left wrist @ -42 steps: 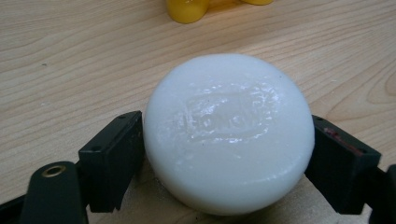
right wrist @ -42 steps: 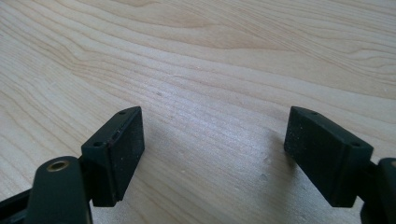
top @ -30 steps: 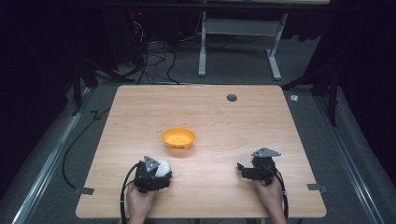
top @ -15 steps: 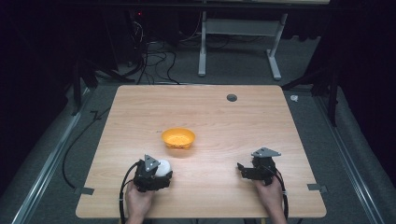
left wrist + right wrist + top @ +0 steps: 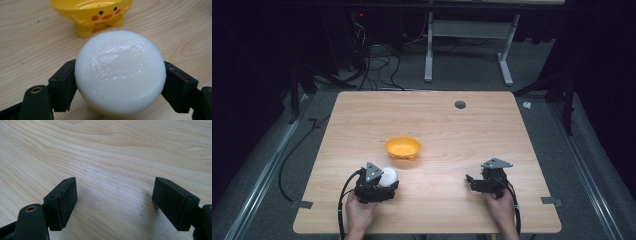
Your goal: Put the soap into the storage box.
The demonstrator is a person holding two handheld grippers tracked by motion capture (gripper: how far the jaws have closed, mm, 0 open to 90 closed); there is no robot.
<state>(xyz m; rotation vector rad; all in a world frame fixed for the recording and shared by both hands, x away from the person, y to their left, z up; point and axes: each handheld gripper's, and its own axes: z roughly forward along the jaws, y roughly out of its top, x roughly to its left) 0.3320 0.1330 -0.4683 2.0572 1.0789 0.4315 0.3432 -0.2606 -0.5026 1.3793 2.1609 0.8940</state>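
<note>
A white ball [image 5: 120, 72] sits between the two black jaws of my left gripper [image 5: 384, 182], which is shut on it near the table's front left. In the high view the white ball [image 5: 388, 176] shows just ahead of the hand. A yellow duck-faced bowl [image 5: 403, 147] stands on short feet a little beyond it, and the same yellow bowl [image 5: 91, 12] fills the top of the left gripper view. My right gripper [image 5: 474, 182] rests at the front right, open, with bare wood between its fingers [image 5: 62, 200].
The wooden table [image 5: 452, 130] has a small grey round cap [image 5: 460, 104] near its far edge. Tape tabs [image 5: 551, 201] mark the front corners. Cables trail from both grippers off the front edge. Dark floor, cables and a white frame lie beyond the table.
</note>
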